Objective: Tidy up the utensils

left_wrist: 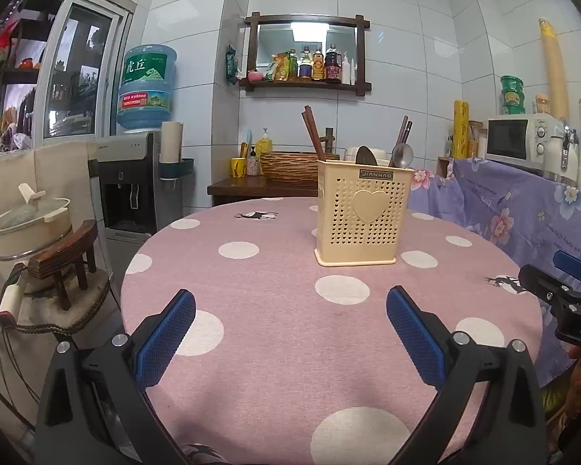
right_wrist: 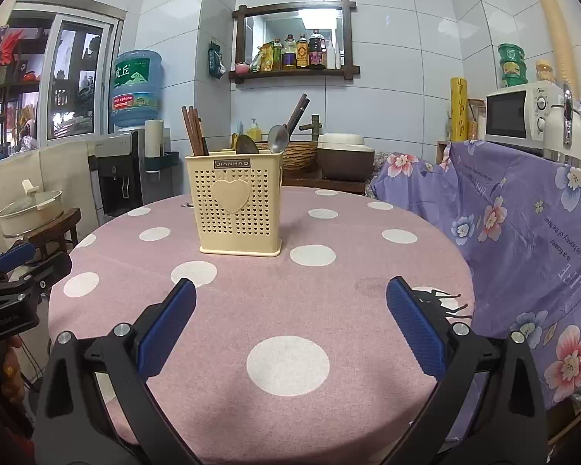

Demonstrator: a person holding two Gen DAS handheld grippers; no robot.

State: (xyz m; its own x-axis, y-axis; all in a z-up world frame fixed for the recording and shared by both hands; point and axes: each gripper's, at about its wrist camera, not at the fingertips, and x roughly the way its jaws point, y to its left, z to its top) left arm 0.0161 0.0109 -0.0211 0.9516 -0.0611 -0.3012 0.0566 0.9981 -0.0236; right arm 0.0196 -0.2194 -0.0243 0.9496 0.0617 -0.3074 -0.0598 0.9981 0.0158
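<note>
From my seat at the controls, the holder (left_wrist: 362,213) stands on the table (left_wrist: 275,310) toward its far side, ahead of my left gripper (left_wrist: 290,333) and slightly right of it, and ahead-left of my right gripper (right_wrist: 290,325). In it, chopsticks (right_wrist: 193,130) stand at the left end, with two spoons (right_wrist: 278,138) and more chopsticks (right_wrist: 299,110) to their right. Behind the table sit a dispenser (left_wrist: 131,182) on the left and a microwave (left_wrist: 521,137) on the right.

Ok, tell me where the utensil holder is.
The utensil holder stands upright on the round table, ahead of both open tools, right of centre in the left view, left in the right.
</note>
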